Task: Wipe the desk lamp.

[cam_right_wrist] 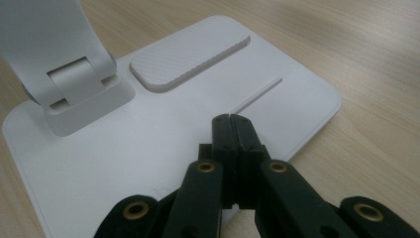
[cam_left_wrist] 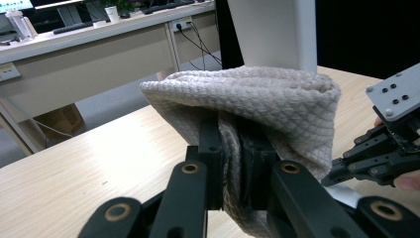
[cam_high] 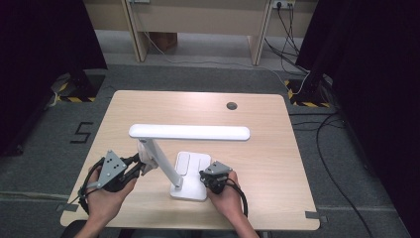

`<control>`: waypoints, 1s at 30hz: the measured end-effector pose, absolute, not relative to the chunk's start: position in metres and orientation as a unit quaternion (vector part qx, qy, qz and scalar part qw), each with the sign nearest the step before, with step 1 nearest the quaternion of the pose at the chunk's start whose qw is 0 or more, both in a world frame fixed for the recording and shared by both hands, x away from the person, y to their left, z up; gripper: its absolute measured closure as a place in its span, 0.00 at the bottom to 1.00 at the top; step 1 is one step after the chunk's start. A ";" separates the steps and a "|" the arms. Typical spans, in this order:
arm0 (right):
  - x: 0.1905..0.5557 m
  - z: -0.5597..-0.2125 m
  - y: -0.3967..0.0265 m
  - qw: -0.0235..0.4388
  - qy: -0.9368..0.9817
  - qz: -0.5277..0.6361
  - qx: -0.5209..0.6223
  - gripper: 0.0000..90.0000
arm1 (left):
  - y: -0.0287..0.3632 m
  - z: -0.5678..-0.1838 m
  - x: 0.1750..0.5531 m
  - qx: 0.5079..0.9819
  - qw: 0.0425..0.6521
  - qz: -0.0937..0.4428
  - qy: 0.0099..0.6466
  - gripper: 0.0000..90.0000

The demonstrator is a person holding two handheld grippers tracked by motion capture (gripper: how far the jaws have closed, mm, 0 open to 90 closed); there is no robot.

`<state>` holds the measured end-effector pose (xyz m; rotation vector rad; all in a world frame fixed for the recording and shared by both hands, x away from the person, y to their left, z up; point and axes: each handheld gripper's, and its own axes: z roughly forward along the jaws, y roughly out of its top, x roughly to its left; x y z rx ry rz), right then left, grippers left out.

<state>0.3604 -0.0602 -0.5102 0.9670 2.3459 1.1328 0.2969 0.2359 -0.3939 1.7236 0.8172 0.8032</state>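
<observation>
Lamp: a white desk lamp with a long flat bar head held level, a jointed arm slanting down to a hinge, and a flat square base with rounded corners. The base bears a raised, finely ribbed pad and a thin straight groove beside it. It stands on the near middle of the pale wood desk, between the two hands. No brand or lettering can be read on the lamp. On the grey floor left of the desk, a black "5" is marked.

The left tongs are clenched on a cloth, a beige knitted piece with a diamond weave, its folds bunched over and between the jaws. In the high view the cloth sits right by the lower part of the lamp's arm; whether it touches there cannot be told.

The right tongs are clenched with nothing between them, jaws pressed together, tips over the near right part of the base, just beside the groove. In the high view they lie at the base's right edge, held by the right hand.

A round grommet sits in the far part of the desk.
</observation>
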 end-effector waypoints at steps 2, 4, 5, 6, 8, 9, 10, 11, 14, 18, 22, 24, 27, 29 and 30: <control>0.360 -0.510 -0.060 0.180 0.831 0.401 0.342 1.00 | 0.236 -0.395 0.297 0.716 0.512 0.332 0.339 0.91; 0.361 -0.510 -0.060 0.181 0.831 0.401 0.341 1.00 | 0.235 -0.396 0.297 0.716 0.511 0.333 0.339 0.91; 0.361 -0.510 -0.060 0.182 0.831 0.401 0.341 1.00 | 0.235 -0.396 0.297 0.716 0.511 0.333 0.339 0.91; 0.360 -0.510 -0.060 0.182 0.830 0.401 0.341 1.00 | 0.235 -0.396 0.297 0.716 0.511 0.333 0.340 0.91; 0.360 -0.510 -0.060 0.182 0.830 0.401 0.341 1.00 | 0.234 -0.397 0.297 0.716 0.511 0.332 0.342 0.91; 0.360 -0.510 -0.060 0.182 0.830 0.401 0.341 1.00 | 0.234 -0.397 0.297 0.715 0.511 0.332 0.342 0.91; 0.360 -0.510 -0.060 0.182 0.830 0.401 0.341 1.00 | 0.234 -0.398 0.297 0.717 0.510 0.332 0.341 0.91; 0.360 -0.510 -0.060 0.181 0.831 0.401 0.341 1.00 | 0.235 -0.398 0.297 0.718 0.508 0.332 0.340 0.91; 0.360 -0.510 -0.060 0.181 0.831 0.401 0.341 1.00 | 0.234 -0.400 0.297 0.716 0.511 0.330 0.343 0.91; 0.360 -0.510 -0.060 0.181 0.831 0.401 0.341 1.00 | 0.233 -0.401 0.298 0.718 0.508 0.331 0.342 0.91; 0.360 -0.510 -0.060 0.182 0.831 0.401 0.341 1.00 | 0.233 -0.403 0.298 0.717 0.508 0.331 0.343 0.91; 0.360 -0.510 -0.060 0.181 0.831 0.401 0.341 1.00 | 0.233 -0.403 0.298 0.717 0.509 0.331 0.343 0.91; 0.360 -0.510 -0.061 0.182 0.831 0.401 0.340 1.00 | 0.232 -0.404 0.298 0.718 0.509 0.329 0.344 0.91; 0.360 -0.510 -0.061 0.183 0.831 0.401 0.340 1.00 | 0.232 -0.405 0.299 0.718 0.508 0.329 0.344 0.91; 0.360 -0.510 -0.061 0.183 0.831 0.401 0.340 1.00 | 0.232 -0.406 0.299 0.717 0.509 0.328 0.345 0.91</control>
